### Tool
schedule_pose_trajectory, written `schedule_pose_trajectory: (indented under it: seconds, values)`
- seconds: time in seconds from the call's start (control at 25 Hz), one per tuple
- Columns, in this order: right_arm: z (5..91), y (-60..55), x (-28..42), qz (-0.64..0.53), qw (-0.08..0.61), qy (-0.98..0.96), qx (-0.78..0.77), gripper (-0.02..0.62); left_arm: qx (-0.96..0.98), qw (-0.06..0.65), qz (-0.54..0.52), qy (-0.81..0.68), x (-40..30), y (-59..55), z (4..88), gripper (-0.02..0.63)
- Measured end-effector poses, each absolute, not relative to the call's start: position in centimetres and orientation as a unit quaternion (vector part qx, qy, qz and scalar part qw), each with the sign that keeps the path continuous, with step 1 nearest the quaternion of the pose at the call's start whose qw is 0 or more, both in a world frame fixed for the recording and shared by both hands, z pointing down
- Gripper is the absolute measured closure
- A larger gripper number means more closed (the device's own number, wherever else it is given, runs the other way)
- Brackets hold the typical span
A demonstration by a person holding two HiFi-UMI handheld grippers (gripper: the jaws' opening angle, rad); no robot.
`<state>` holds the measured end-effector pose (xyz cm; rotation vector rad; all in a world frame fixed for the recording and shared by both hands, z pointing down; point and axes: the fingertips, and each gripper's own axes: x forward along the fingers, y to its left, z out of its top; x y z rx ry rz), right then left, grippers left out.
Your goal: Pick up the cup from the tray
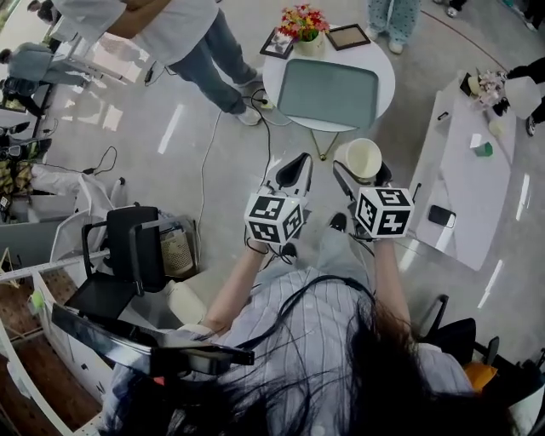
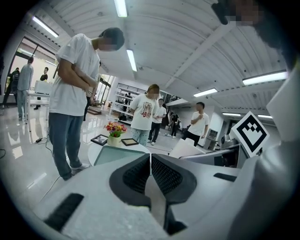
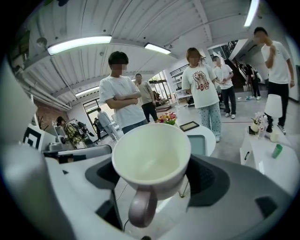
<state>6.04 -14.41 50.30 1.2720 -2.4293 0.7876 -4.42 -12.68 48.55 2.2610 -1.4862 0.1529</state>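
Right tool (image 3: pixel 157 177) is clenching on a cream cup (image 3: pixel 150 157), one jaw on each side of its wall, with the open mouth showing from above and the handle pointing back toward the tool body. The cup is hanging in the air, short of the grey tray (image 1: pixel 328 94), which is lying ahead of the tool on the round white bench (image 1: pixel 387 72). Left tool (image 2: pixel 150 172) is sitting just beside the right one, jaws pressed together with nothing between them. A flower pot (image 1: pixel 304 24) is standing beyond the tray.
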Motion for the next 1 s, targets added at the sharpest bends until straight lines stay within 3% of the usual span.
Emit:
schedule_pose_trajectory:
  seconds: [1.0]
  values:
    - [49.2,4.6,-3.0,0.274,0.124,-0.82,0.488,0.193,0.848,0.2,0.037,-0.489,-13.3,3.3,48.4,0.591]
